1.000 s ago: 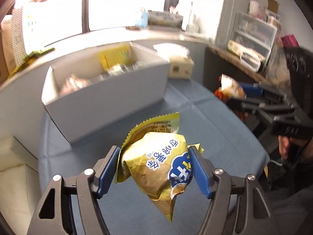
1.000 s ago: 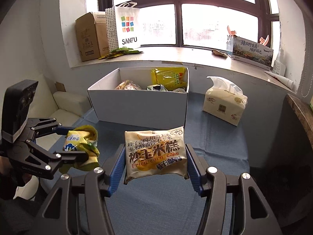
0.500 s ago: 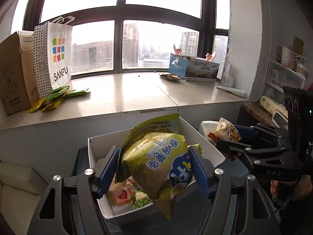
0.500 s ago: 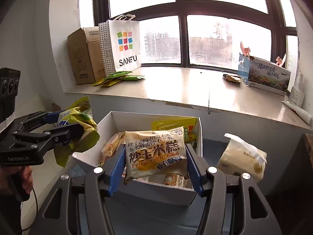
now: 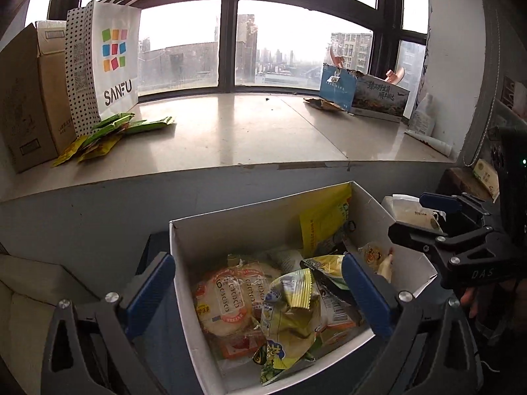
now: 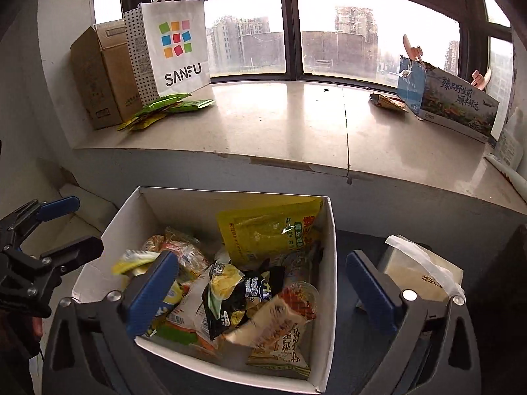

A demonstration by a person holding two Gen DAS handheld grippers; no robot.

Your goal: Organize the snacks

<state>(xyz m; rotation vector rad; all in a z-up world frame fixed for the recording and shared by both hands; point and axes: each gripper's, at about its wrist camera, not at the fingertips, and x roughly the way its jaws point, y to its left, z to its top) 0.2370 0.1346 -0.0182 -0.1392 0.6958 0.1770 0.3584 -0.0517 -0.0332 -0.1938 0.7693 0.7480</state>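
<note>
In the left wrist view the left hand-held gripper [image 5: 258,291] gapes wide, empty, above the white box [image 5: 184,263] of snacks [image 5: 290,316], while in the right wrist view the right hand-held gripper [image 6: 260,288] spreads equally wide, empty, over those snacks [image 6: 243,293].

lower snacks [image 6: 184,326] buried, tissue pack [image 5: 411,212] half hidden

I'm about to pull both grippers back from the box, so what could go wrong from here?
Two risks. The snacks are heaped loosely in the white box, so a packet near the rim could slide out if bumped. Also, the open left gripper has one finger outside the box wall and one over the snacks; pulling back carelessly might catch the wall and drag the box.
</note>
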